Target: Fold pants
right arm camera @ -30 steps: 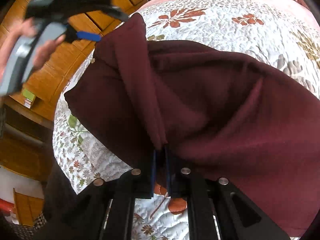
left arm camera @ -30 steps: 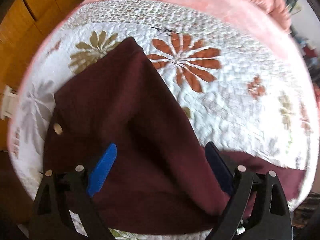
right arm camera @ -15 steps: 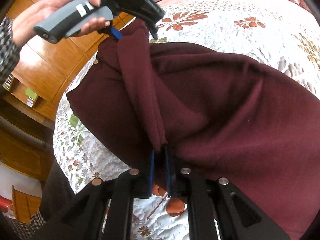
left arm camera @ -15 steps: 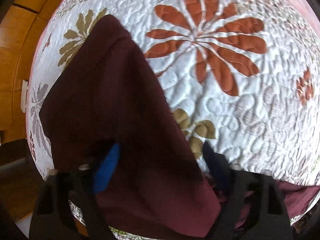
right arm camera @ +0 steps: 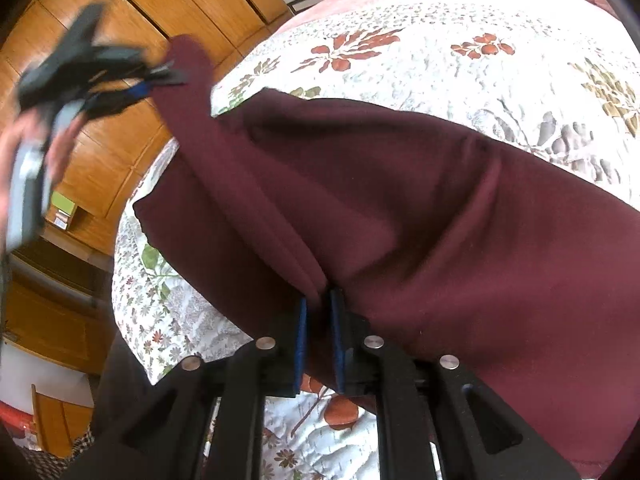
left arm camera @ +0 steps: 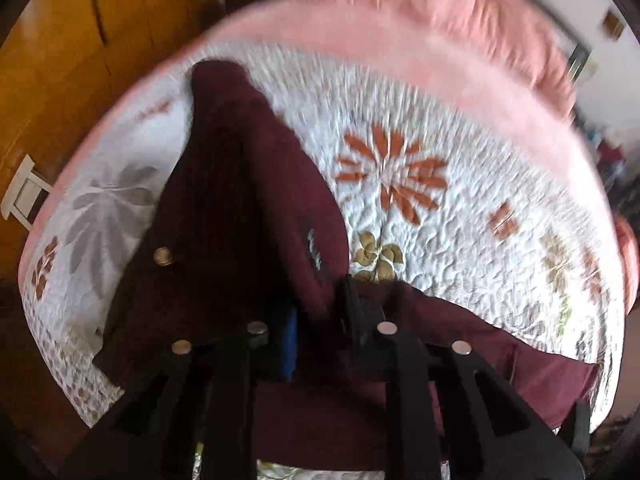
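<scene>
Nearest, my right tongs (right arm camera: 319,320): blue pads clamped on a bunched fold of the pants (right arm camera: 400,208).

My left tongs (left arm camera: 320,312): closing onto a raised ridge of the same pants (left arm camera: 240,200), cloth gripped between the pads; seen from the right wrist they sit blurred at upper left (right arm camera: 160,80), at the lifted end of the cloth, held in my hand (right arm camera: 28,152).

Pants: maroon, partly lifted between both tongs, the rest spread on the bed; one metal button (left arm camera: 163,256) showing.

Quilt (left arm camera: 460,240): white, stitched, with orange and olive flowers, under the pants.

Blanket (left arm camera: 420,40): pink, past the quilt.

Wardrobe (right arm camera: 120,160): wooden doors, beyond the bed.
</scene>
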`<state>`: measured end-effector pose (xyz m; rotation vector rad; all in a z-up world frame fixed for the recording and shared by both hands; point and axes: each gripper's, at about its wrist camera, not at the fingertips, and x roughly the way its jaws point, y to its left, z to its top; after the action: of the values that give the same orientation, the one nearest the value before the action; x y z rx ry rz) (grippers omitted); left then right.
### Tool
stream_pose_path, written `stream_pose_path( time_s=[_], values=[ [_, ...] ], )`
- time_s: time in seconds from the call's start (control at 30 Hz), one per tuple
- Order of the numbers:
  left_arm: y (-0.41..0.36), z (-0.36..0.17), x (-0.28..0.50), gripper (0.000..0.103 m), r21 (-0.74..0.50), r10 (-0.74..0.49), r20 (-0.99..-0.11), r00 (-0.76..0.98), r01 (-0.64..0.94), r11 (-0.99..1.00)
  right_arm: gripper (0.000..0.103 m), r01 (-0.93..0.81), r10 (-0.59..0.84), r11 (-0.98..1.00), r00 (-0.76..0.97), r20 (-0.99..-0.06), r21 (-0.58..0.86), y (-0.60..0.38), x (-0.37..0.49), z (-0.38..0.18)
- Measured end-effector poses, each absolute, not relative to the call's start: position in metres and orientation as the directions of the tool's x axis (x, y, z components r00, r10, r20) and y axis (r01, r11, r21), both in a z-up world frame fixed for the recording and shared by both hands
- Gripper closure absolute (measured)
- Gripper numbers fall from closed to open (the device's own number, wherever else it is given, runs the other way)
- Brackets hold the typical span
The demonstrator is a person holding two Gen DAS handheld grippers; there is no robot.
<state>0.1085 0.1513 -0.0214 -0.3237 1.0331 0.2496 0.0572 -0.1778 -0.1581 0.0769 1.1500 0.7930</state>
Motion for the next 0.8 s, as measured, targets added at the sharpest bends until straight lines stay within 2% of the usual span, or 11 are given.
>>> stream_pose_path(
  time_s=[0.07, 0.2, 0.3, 0.37, 0.43, 0.53, 0.63, 0.67, 0.7, 0.77, 0.8],
  values=[
    [0.164, -0.025, 0.071, 0.083, -0.197, 0.058, -0.827, 0.559, -0.385, 0.902, 0.091, -0.525, 0.590, 0.733, 0.174, -0.789, 0.432, -0.177, 0.055, -0.157],
    [0.188, -0.069, 0.011, 0.080, -0.276, 0.045, -0.835, 0.548, -0.489, 0.828, 0.090, -0.535, 0.565, 0.741, 0.171, -0.807, 0.405, -0.175, 0.050, -0.156],
    [0.208, -0.116, -0.010, 0.079, -0.389, -0.065, -0.852, 0.520, -0.545, 0.742, 0.089, -0.545, 0.538, 0.750, 0.173, -0.825, 0.375, -0.170, 0.044, -0.153],
    [0.222, -0.136, -0.014, 0.075, -0.487, -0.138, -0.819, 0.558, -0.545, 0.683, 0.087, -0.548, 0.525, 0.753, 0.169, -0.834, 0.363, -0.168, 0.043, -0.152],
    [0.225, -0.137, -0.014, 0.074, -0.513, -0.142, -0.796, 0.588, -0.532, 0.674, 0.086, -0.555, 0.514, 0.754, 0.165, -0.842, 0.352, -0.166, 0.041, -0.150],
    [0.227, -0.134, -0.005, 0.074, -0.487, -0.121, -0.809, 0.575, -0.541, 0.686, 0.082, -0.567, 0.499, 0.753, 0.164, -0.851, 0.332, -0.161, 0.037, -0.146],
    [0.230, -0.138, -0.001, 0.074, -0.468, -0.130, -0.830, 0.542, -0.553, 0.689, 0.070, -0.579, 0.522, 0.741, 0.176, -0.835, 0.341, -0.161, 0.032, -0.133],
    [0.230, -0.136, -0.004, 0.073, -0.481, -0.145, -0.824, 0.547, -0.542, 0.689, 0.058, -0.588, 0.535, 0.733, 0.188, -0.824, 0.341, -0.161, 0.030, -0.128],
    [0.228, -0.133, -0.008, 0.071, -0.504, -0.175, -0.816, 0.551, -0.530, 0.682, 0.049, -0.602, 0.549, 0.722, 0.200, -0.812, 0.340, -0.159, 0.026, -0.122],
    [0.220, -0.129, -0.007, 0.056, -0.541, -0.214, -0.795, 0.568, -0.504, 0.673, 0.043, -0.651, 0.570, 0.688, 0.211, -0.794, 0.320, -0.145, 0.018, -0.109],
    [0.216, -0.130, -0.009, 0.053, -0.545, -0.223, -0.792, 0.569, -0.492, 0.679, 0.042, -0.673, 0.570, 0.672, 0.206, -0.795, 0.309, -0.138, 0.016, -0.108]
  ],
)
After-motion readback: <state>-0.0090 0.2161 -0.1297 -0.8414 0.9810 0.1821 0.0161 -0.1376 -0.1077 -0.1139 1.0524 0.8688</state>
